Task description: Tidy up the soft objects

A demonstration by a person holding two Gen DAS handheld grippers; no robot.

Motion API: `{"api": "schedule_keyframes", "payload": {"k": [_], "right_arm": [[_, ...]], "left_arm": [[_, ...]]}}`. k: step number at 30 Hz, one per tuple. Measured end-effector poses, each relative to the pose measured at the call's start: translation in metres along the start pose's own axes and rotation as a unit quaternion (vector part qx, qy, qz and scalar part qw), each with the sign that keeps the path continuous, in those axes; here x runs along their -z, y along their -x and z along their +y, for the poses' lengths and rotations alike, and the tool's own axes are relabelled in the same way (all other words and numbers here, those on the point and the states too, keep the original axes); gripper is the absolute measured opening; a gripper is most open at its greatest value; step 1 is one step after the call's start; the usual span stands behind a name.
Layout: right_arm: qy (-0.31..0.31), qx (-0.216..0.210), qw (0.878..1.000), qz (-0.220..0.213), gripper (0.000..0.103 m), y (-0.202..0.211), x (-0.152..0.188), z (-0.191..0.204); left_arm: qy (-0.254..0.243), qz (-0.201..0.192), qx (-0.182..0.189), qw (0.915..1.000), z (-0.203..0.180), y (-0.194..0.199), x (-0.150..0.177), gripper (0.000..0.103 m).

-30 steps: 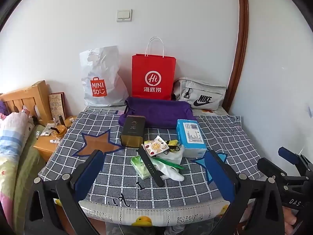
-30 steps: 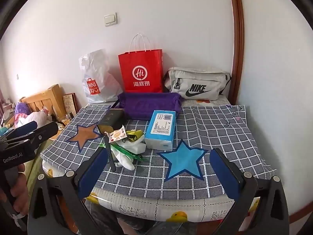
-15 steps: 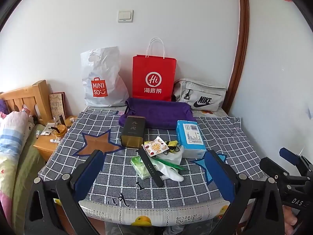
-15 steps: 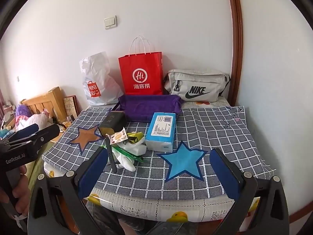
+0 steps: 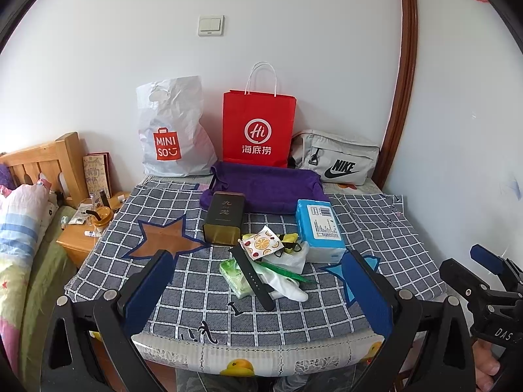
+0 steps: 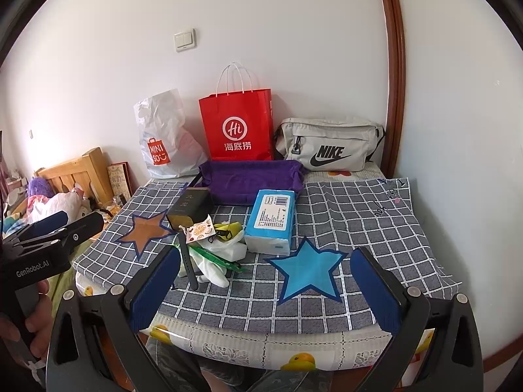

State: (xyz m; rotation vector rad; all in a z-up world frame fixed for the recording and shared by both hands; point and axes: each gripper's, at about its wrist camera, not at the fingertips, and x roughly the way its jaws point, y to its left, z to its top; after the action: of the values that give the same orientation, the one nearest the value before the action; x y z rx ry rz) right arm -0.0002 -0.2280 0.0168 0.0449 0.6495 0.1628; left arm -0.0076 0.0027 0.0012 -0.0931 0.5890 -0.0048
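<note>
- Lying mid-worktop (image 5: 196, 297), a crumpled white cloth (image 5: 287, 289) sits in a small pile, a black strap (image 5: 251, 276) across it at 9 o'clock.
- Purple tray (image 5: 268, 186) at 12 o'clock; contents cannot be told.
- Left gripper (image 5: 258, 294) and right gripper (image 6: 261, 289): fingers spread wide, holding nothing.

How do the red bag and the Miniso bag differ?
The red bag is stiff paper, standing square and upright with white cord handles; the Miniso bag is white crinkled plastic, slumped, with a cut-out handle. The red bag stands taller. Both lean at the wall behind the purple cloth.
</note>
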Motion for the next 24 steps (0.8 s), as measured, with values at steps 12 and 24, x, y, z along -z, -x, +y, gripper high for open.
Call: {"api": "schedule_keyframes", "payload": {"k": [12, 24], "right_arm": [[0.002, -0.001, 1.0, -0.004, 0.102, 0.0039, -0.0004, 0.0006], [0.004, -0.006, 1.0, -0.006, 0.102, 0.0045, -0.001, 0.0017]], "left_arm": [[-0.002, -0.003, -0.002, 1.0, -0.0025, 0.0007, -0.0011, 0.103], [-0.002, -0.005, -0.005, 1.0, -0.0026, 0.0028, -0.0047, 0.103]]}}
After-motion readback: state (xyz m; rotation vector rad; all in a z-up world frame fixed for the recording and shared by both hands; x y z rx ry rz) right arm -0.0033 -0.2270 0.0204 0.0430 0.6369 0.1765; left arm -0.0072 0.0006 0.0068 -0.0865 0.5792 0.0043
